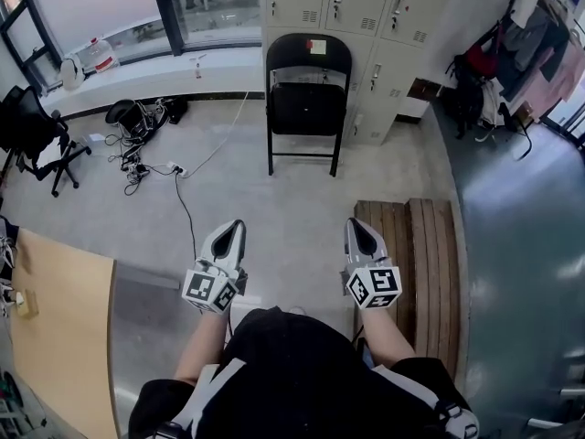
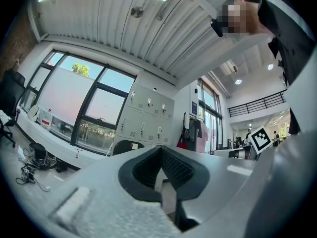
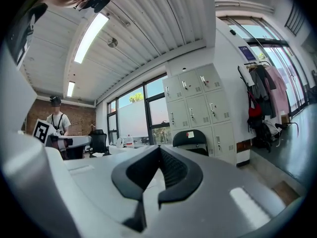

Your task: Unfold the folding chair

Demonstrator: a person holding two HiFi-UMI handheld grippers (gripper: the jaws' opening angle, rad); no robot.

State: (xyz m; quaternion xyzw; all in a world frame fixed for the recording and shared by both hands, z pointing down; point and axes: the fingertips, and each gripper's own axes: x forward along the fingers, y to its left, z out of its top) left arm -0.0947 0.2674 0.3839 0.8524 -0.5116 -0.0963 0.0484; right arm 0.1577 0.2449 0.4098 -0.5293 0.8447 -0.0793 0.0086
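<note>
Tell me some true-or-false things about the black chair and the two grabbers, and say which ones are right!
1. The left gripper and the right gripper are both shut, with nothing between their jaws. True.
2. The right gripper is touching the folding chair. False: the chair stands farther ahead across the floor, apart from both grippers.
3. The folding chair stands right in front of the lockers. True.
4. The wooden slats on the floor lie beside the left gripper. False: they lie beside the right gripper.
</note>
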